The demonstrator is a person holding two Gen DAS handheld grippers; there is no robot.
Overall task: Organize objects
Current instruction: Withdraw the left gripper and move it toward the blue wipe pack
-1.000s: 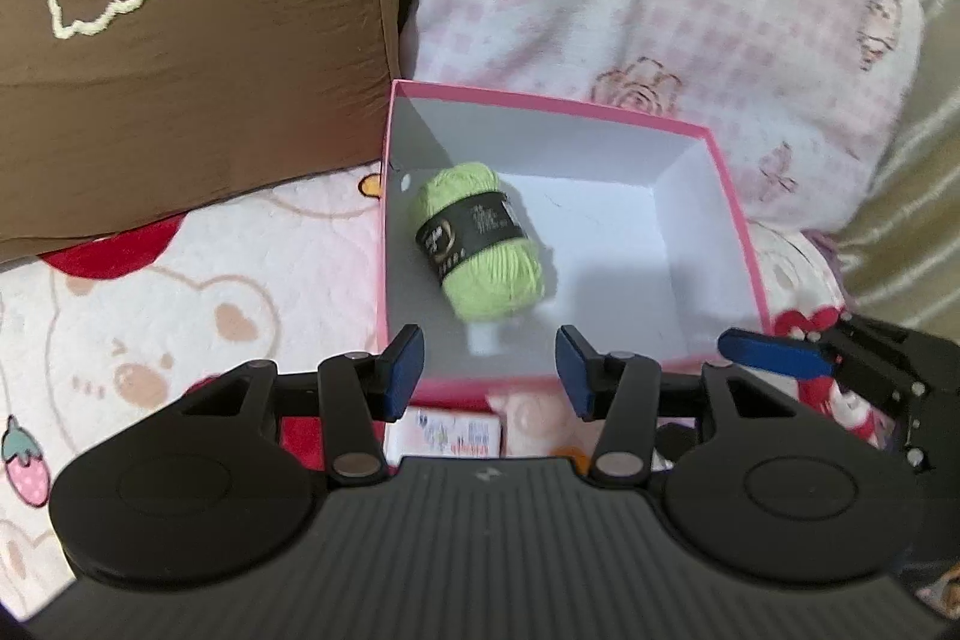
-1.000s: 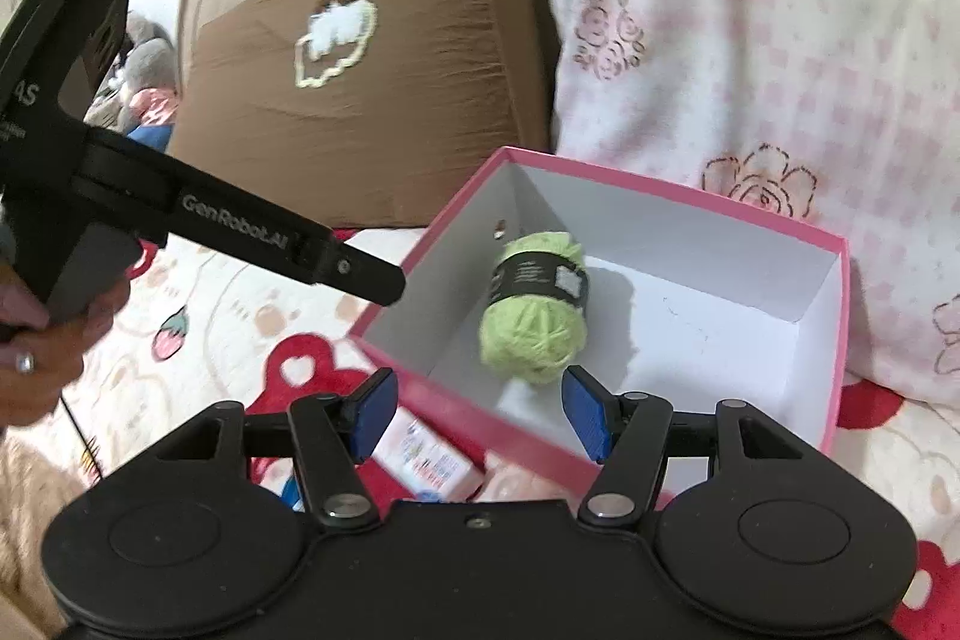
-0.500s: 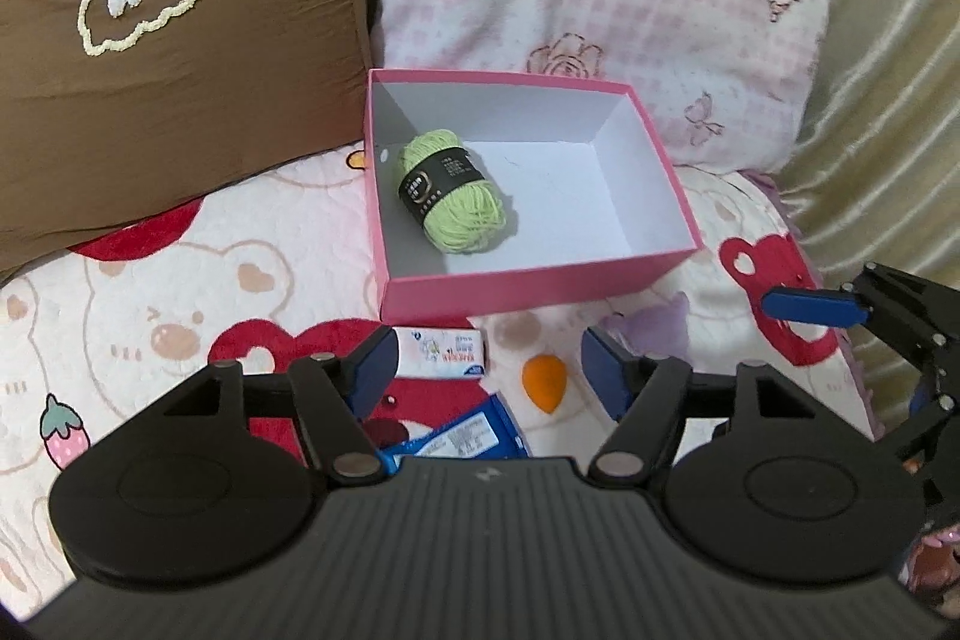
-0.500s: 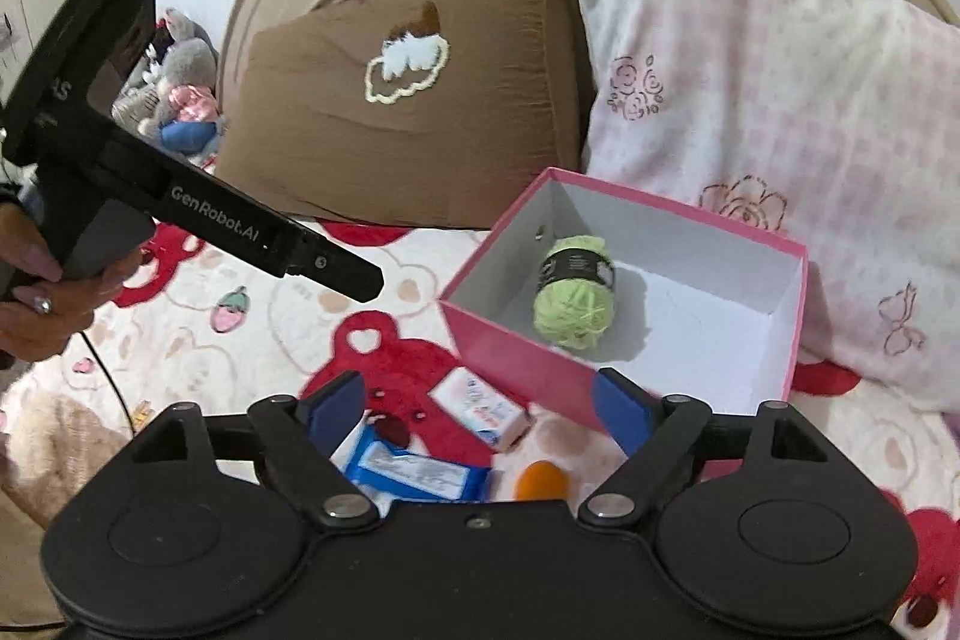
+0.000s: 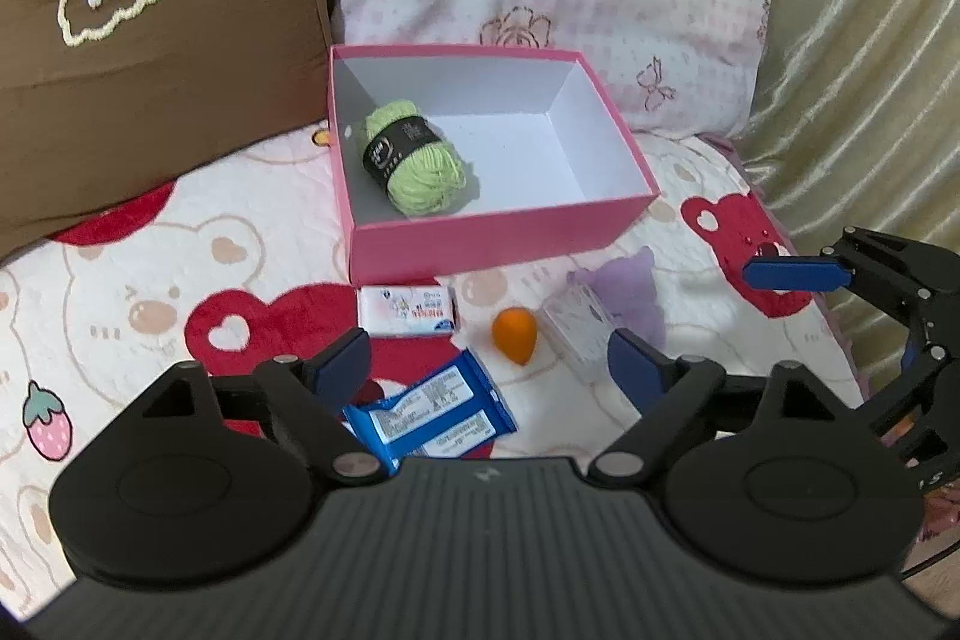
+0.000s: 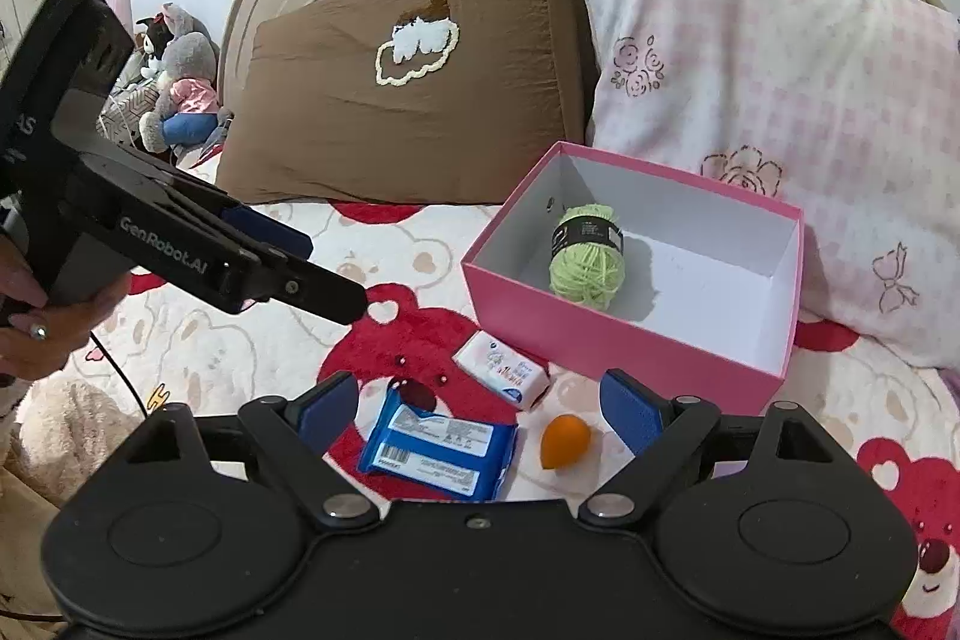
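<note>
Both tools [image 5: 489,361] [image 6: 480,403] back from box [image 5: 498,244], opening, empty.

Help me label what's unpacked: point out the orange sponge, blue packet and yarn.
orange sponge [image 6: 564,441], right wrist view, middle of its rounded body
blue packet [image 6: 438,451], right wrist view, centre of wrapper
yarn [image 5: 414,154], left wrist view, black band

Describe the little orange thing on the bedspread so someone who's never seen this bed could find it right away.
Start at the open pink cardboard box sitting on the bear-print bedspread in front of the pillows. Just in front of the box lies a row of small items, and the orange teardrop-shaped sponge sits between a white soap packet and a clear plastic case. It is the only orange, rounded one.
</note>
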